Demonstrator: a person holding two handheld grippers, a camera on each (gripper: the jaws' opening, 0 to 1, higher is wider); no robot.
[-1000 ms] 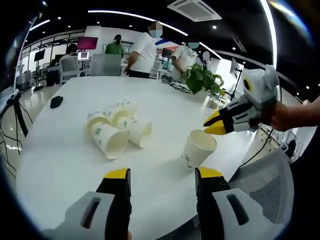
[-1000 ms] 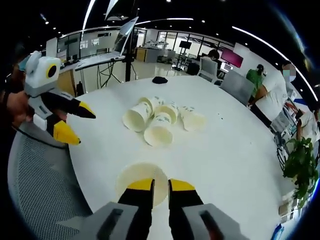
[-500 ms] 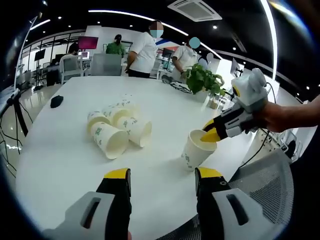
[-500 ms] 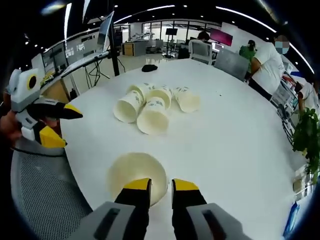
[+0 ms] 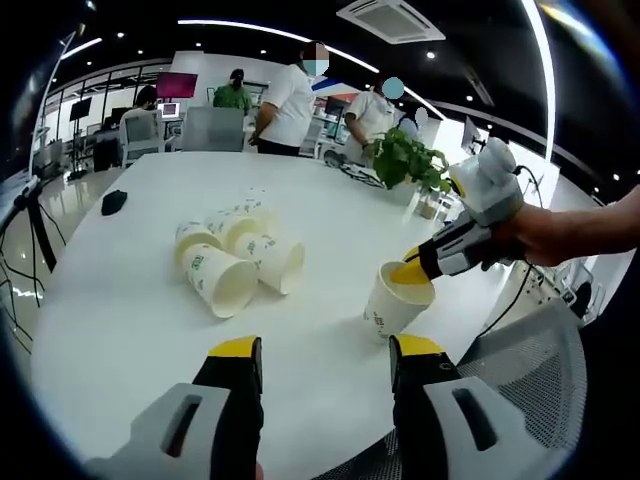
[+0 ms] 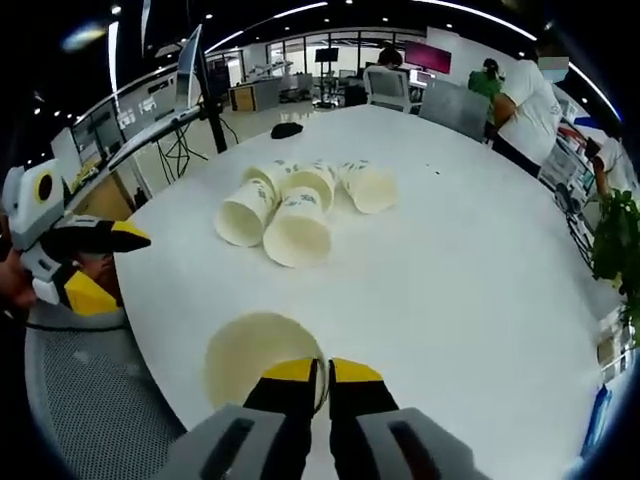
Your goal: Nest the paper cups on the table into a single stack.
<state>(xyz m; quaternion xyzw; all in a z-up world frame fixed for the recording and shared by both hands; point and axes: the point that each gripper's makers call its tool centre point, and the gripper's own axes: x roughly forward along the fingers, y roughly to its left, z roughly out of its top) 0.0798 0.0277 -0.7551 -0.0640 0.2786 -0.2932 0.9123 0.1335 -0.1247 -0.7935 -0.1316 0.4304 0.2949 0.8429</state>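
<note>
Lowered right hand-held gripper [image 6: 320,371] clamped on upright cup [image 6: 257,357] rim (white table [image 6: 470,260]).

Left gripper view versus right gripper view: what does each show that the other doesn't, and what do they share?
Left gripper view alone: the right gripper from the side, its yellow tips at the rim of the upright cup, and a person's hand holding it.

Right gripper view alone: that cup's open mouth from above, the jaws closed on its near rim, and the left gripper open over a mesh chair.

Both: the upright cup, the cluster of cups lying on their sides, the white table, a potted plant.
</note>
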